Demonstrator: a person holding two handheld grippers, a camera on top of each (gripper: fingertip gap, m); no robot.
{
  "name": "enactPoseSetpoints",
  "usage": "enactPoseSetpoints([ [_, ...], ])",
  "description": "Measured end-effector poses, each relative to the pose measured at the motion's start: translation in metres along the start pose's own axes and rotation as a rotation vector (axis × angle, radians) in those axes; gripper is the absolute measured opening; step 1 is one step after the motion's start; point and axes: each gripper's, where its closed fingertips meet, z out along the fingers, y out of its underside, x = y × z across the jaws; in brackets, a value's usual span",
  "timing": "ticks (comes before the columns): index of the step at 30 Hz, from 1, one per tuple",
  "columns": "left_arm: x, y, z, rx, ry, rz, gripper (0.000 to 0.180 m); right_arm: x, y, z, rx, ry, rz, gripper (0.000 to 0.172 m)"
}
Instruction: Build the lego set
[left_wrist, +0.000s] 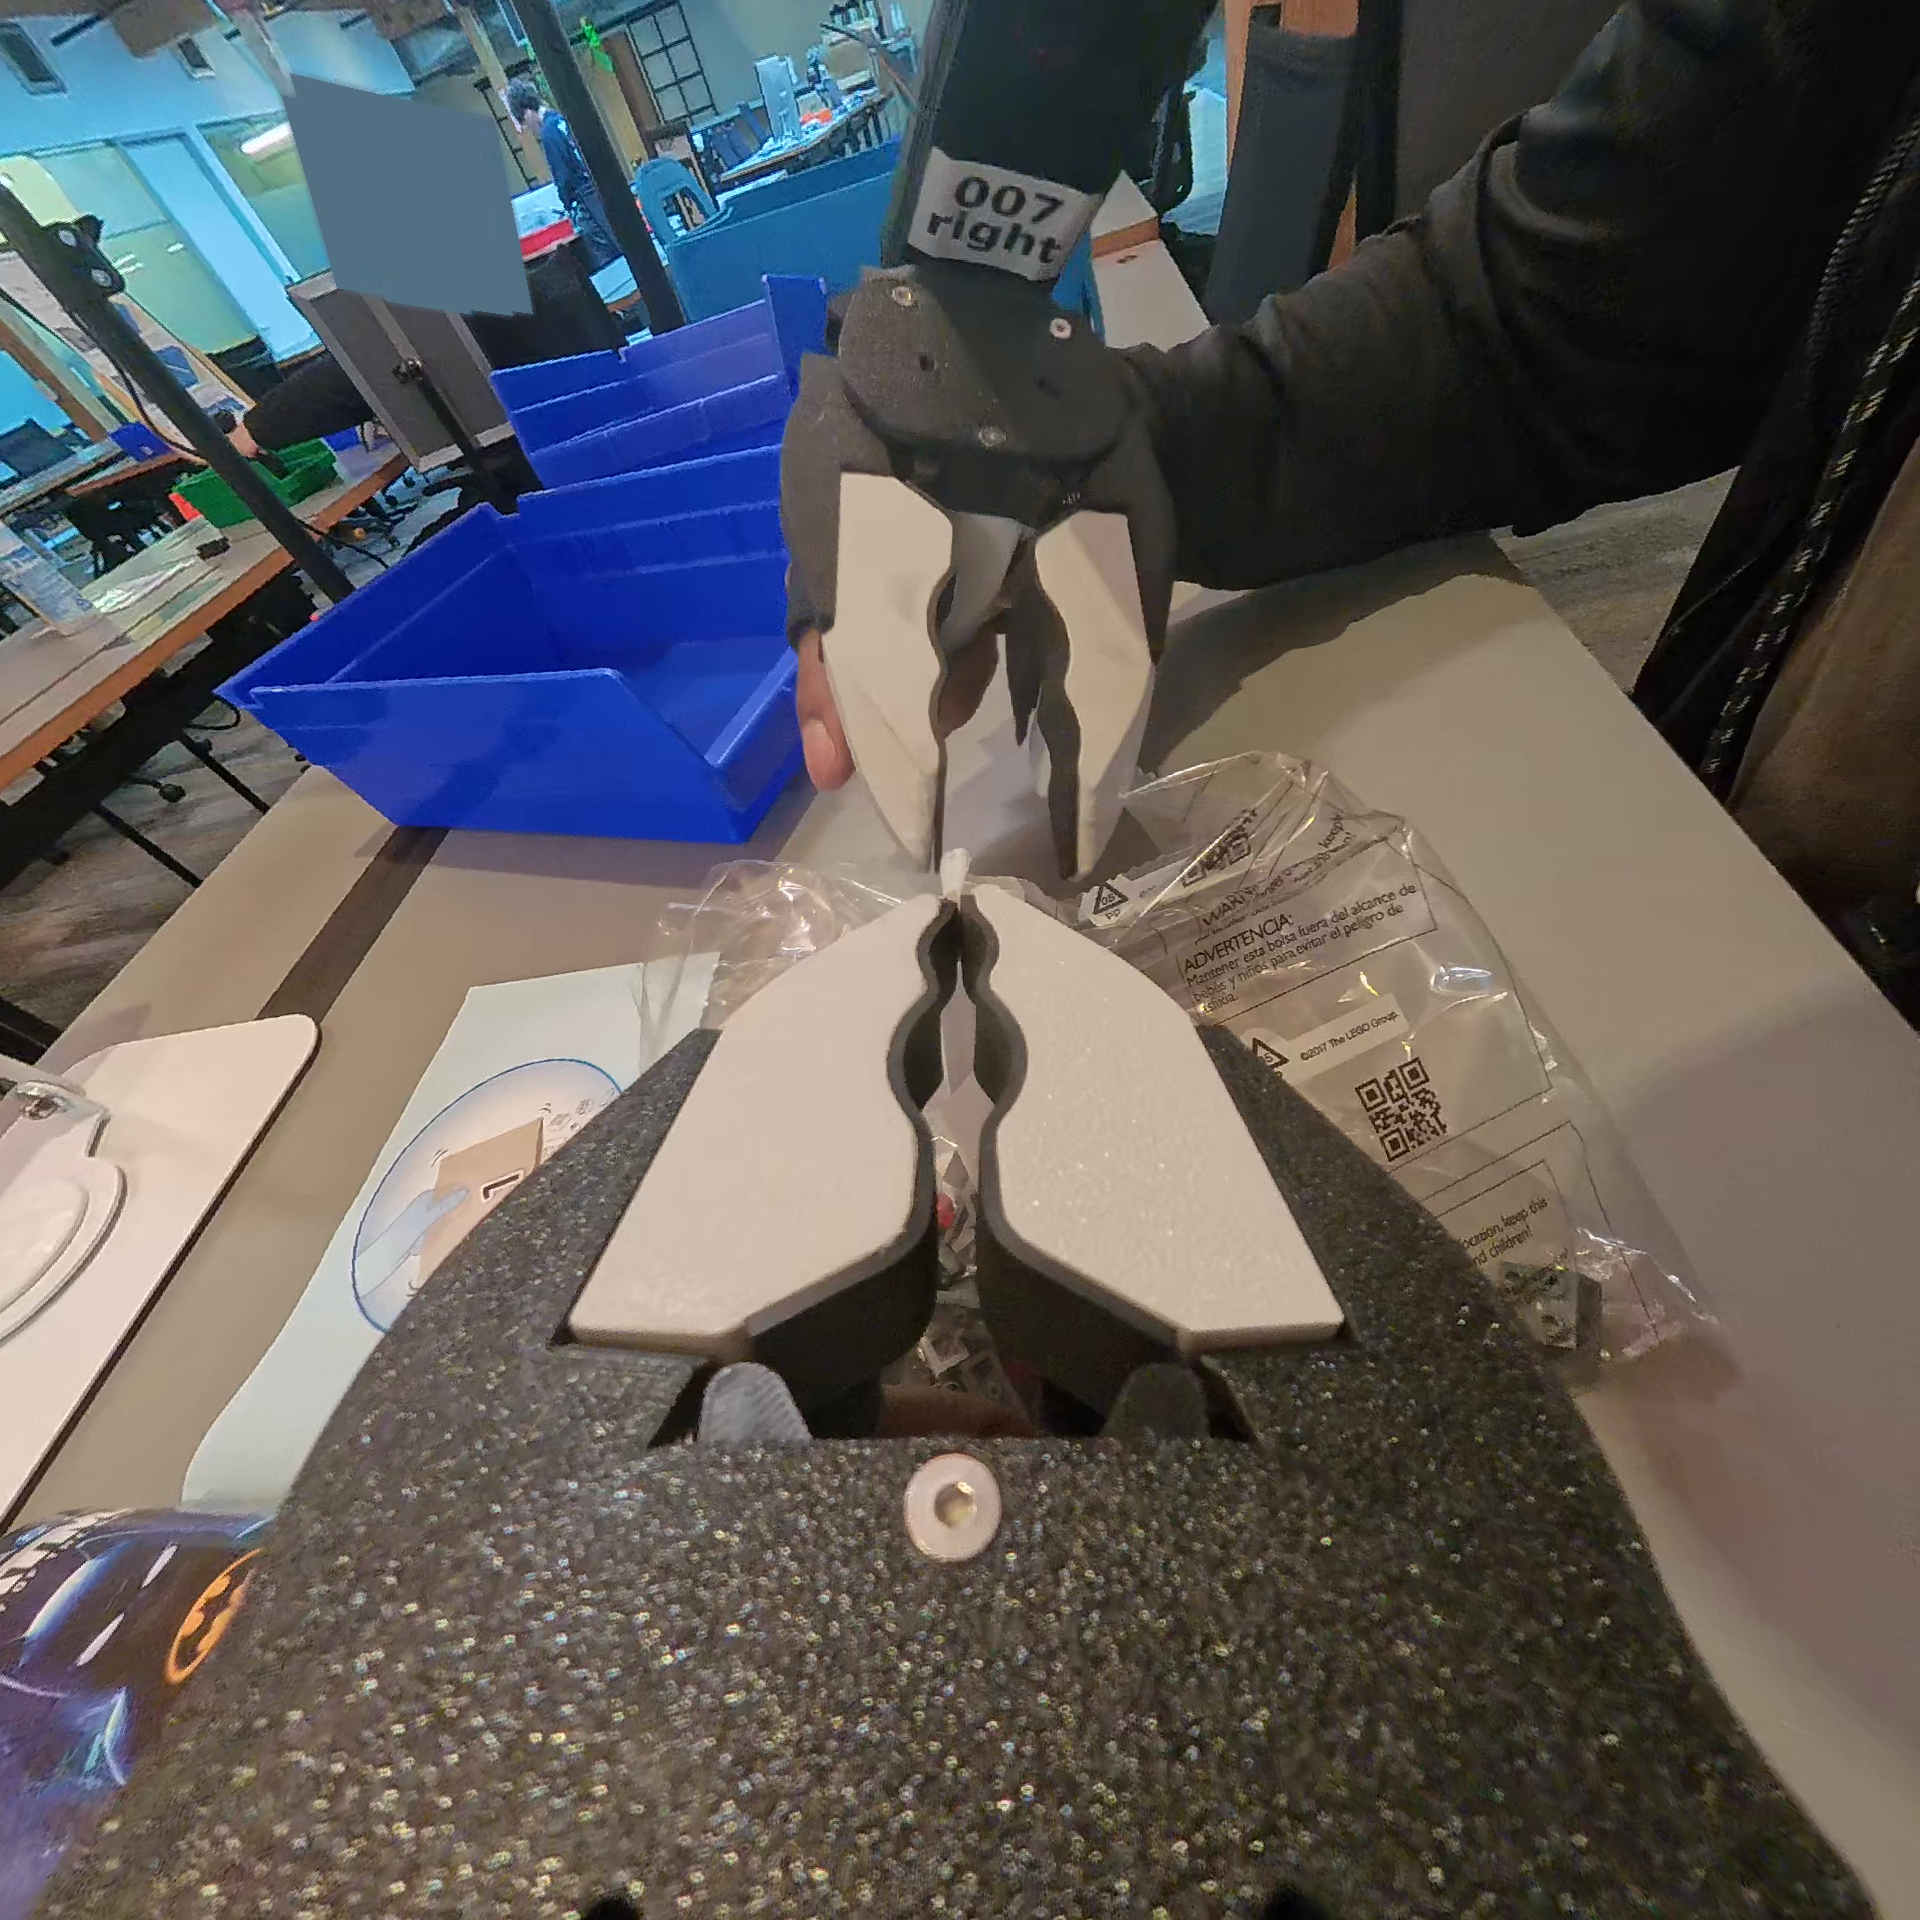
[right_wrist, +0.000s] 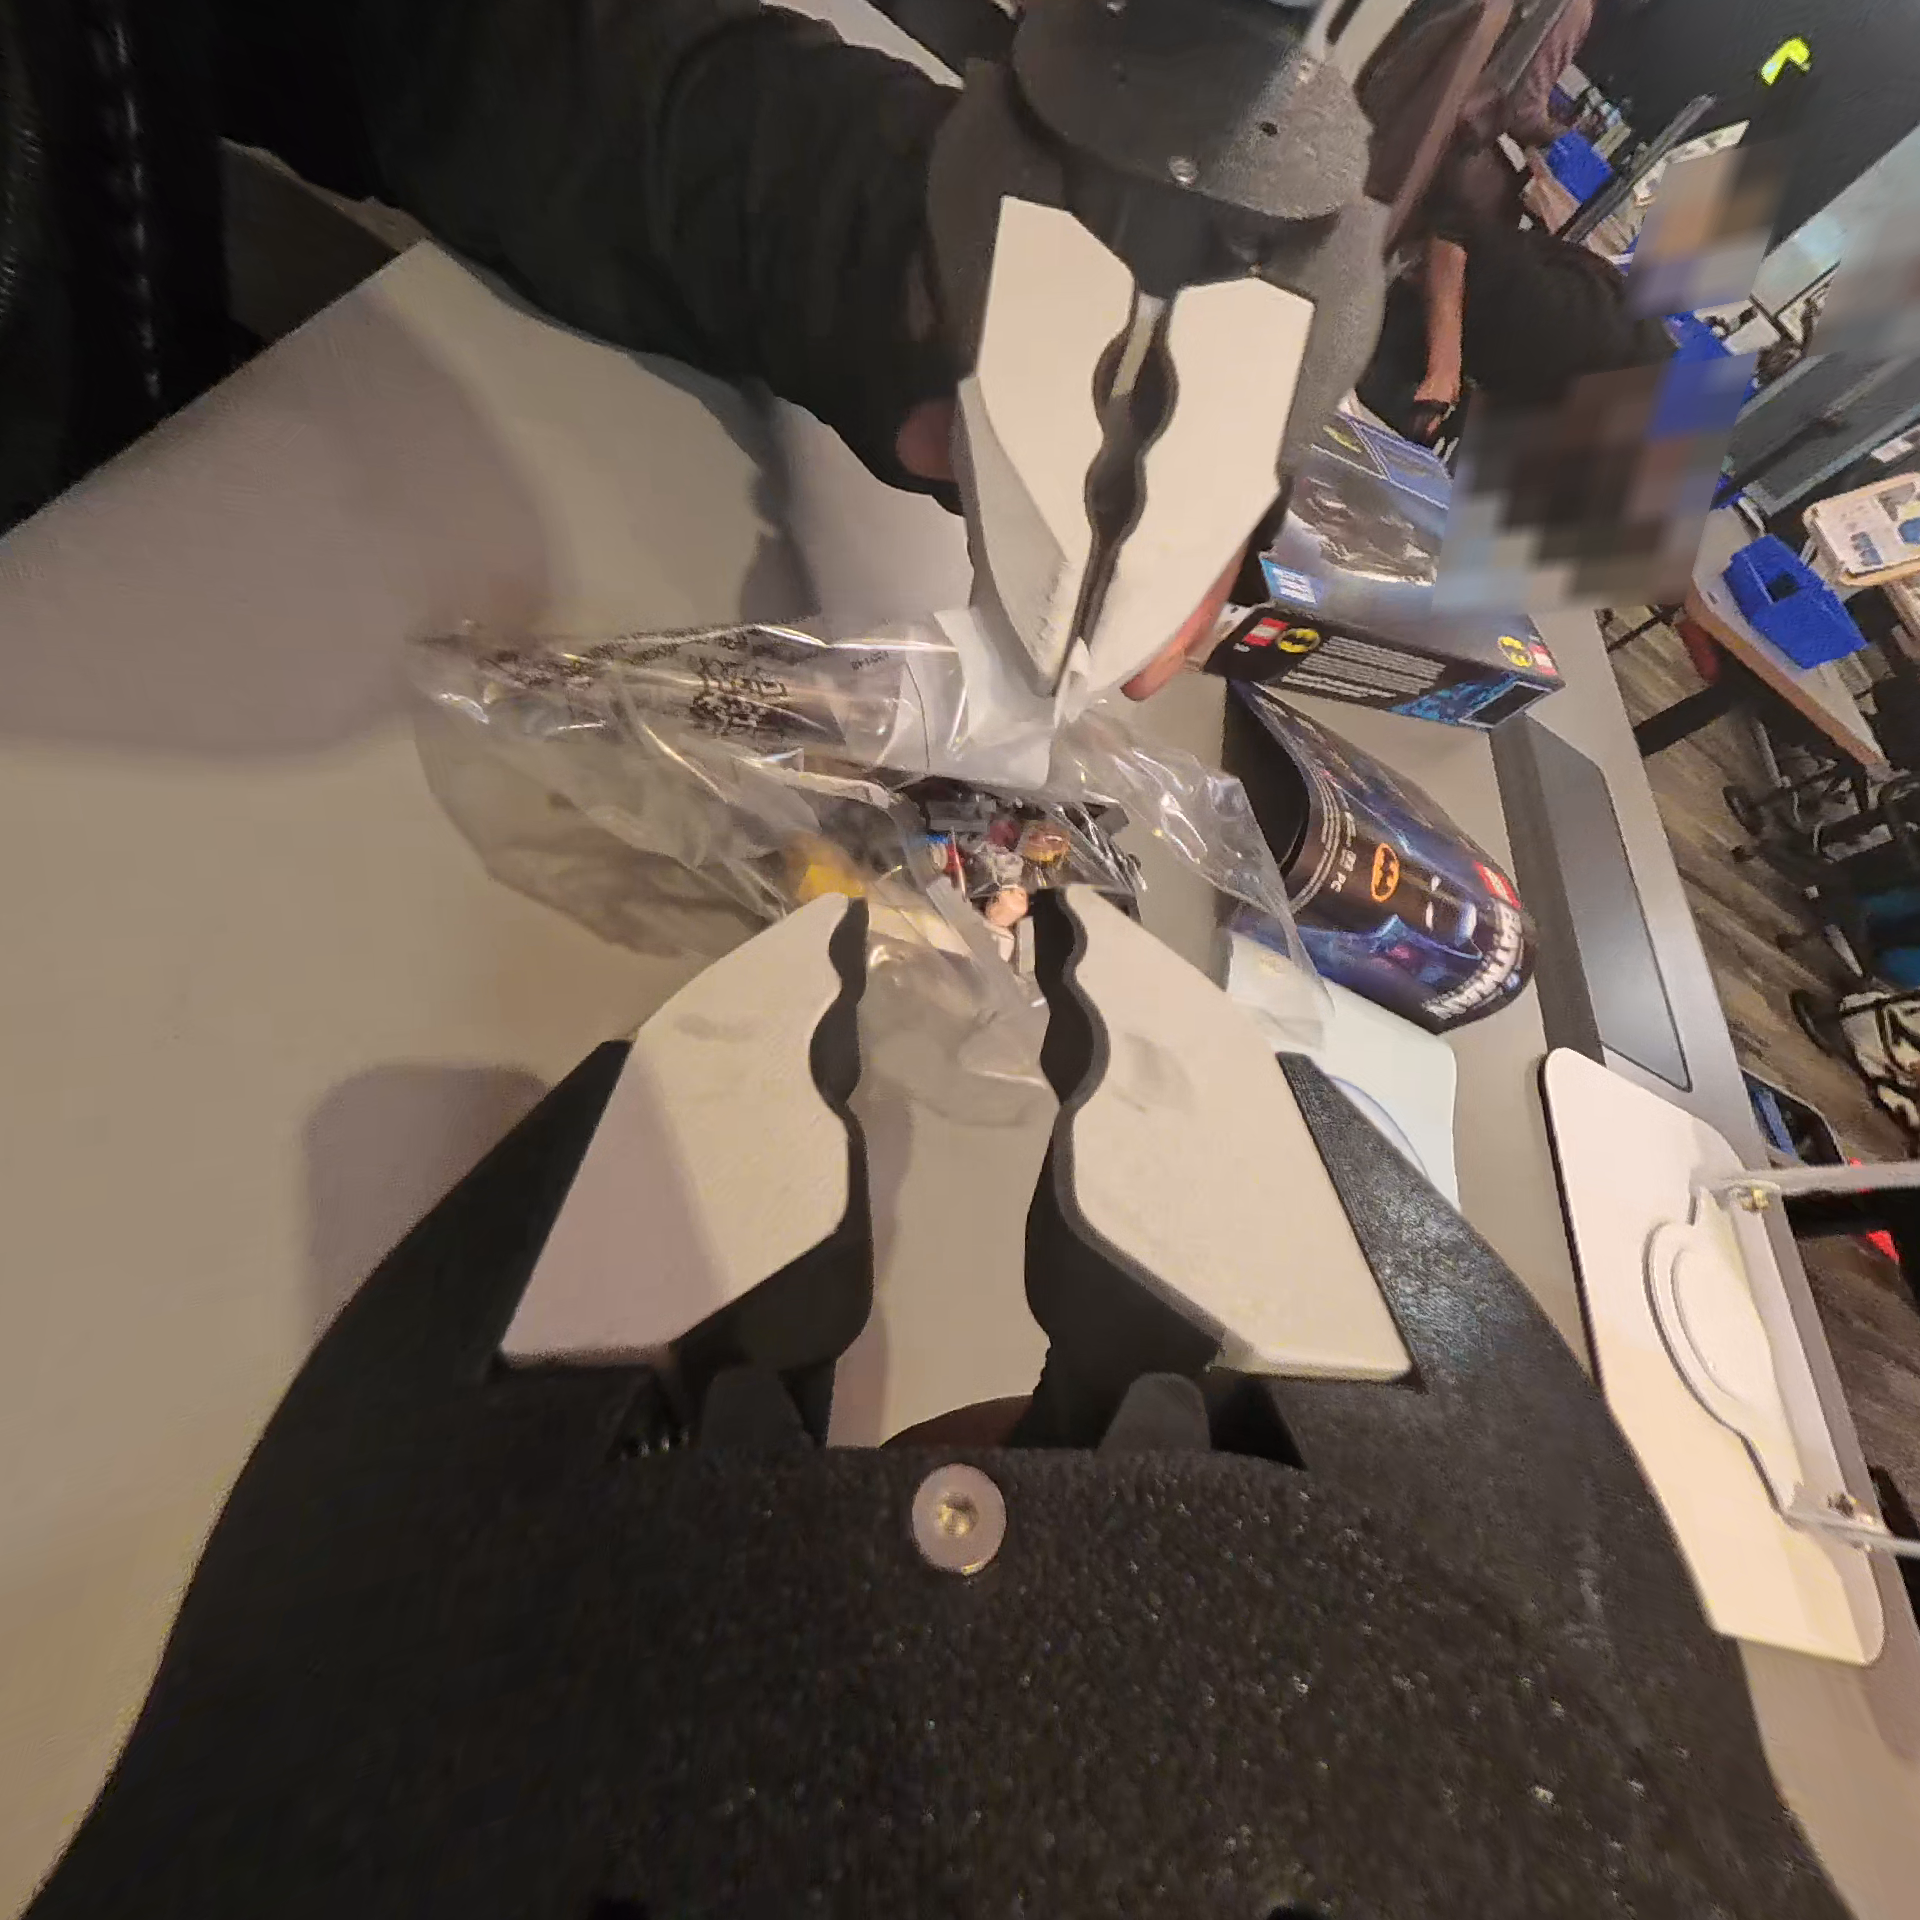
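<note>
My left gripper (left_wrist: 956, 914) is pressed together, pinching the clear plastic bag (left_wrist: 1351, 997) by a bunched bit of film at the tips. My right gripper (right_wrist: 951, 925) is spread, pads apart w/ loose film between them, not squeezed. Only the right view shows the small bricks (right_wrist: 997, 842) inside, plus 1 dark box (right_wrist: 1371, 665) at 1 o'clock. Only the left view shows 2 blue bins (left_wrist: 499, 727) at 10 o'clock. Bare table (right_wrist: 260, 831) at 9 o'clock.
</note>
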Motion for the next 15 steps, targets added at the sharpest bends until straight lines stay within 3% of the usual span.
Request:
enactPoseSetpoints([
  [5, 0.003, -0.001, 0.001, 0.007, 0.016, 0.002, 0.0, -0.009, -0.007, 0.012, -0.003, -0.065, -0.031, 0.029],
  [10, 0.004, 0.002, 0.0, 0.001, 0.025, -0.004, 0.0, -0.017, -0.001, 0.016, -0.029, -0.113, -0.061, 0.001],
  [15, 0.002, 0.005, -0.004, 0.002, 0.031, -0.023, 0.0, -0.017, 0.002, 0.007, -0.015, -0.128, -0.052, 0.0],
])
